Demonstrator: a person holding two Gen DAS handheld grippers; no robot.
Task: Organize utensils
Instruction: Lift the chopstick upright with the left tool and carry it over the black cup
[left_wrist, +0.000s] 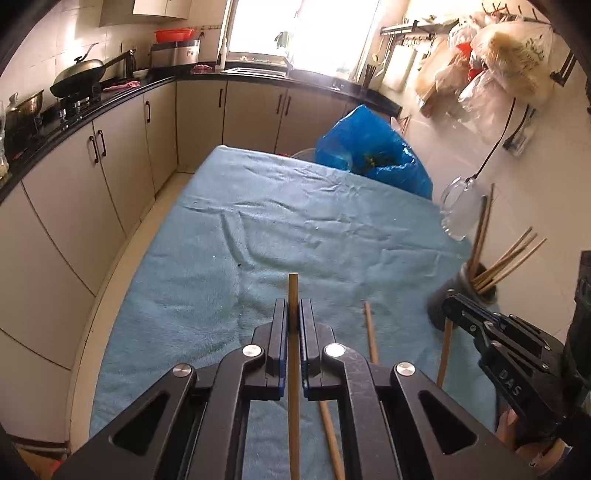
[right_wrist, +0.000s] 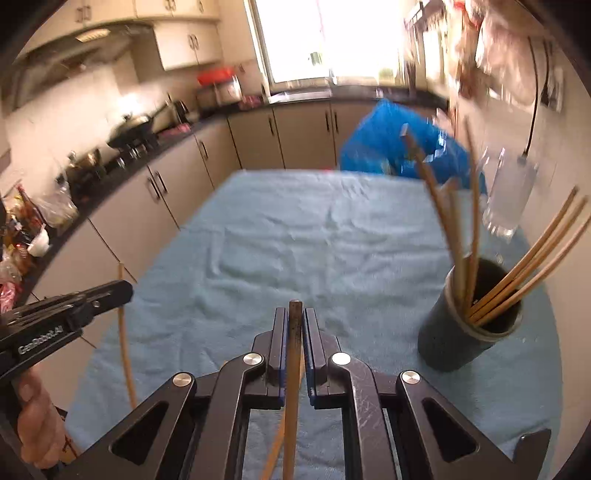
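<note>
**Both grippers clamp a chopstick**

Left wrist view: the left gripper (left_wrist: 294, 306) is closed on a chopstick (left_wrist: 293, 288) poking past the jaws. Loose chopsticks (left_wrist: 370, 332) lie on the blue towel (left_wrist: 258, 229) right of them.

Right wrist view: the right gripper (right_wrist: 294, 317) pinches a dark-tipped chopstick (right_wrist: 295, 314). The dark holder (right_wrist: 461, 332) with chopsticks stands right of the jaws.

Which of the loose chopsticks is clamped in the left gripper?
The upright chopstick between the left gripper's closed fingers. The others lie flat on the blue towel, stand in the dark holder, or sit in the right gripper.
</note>
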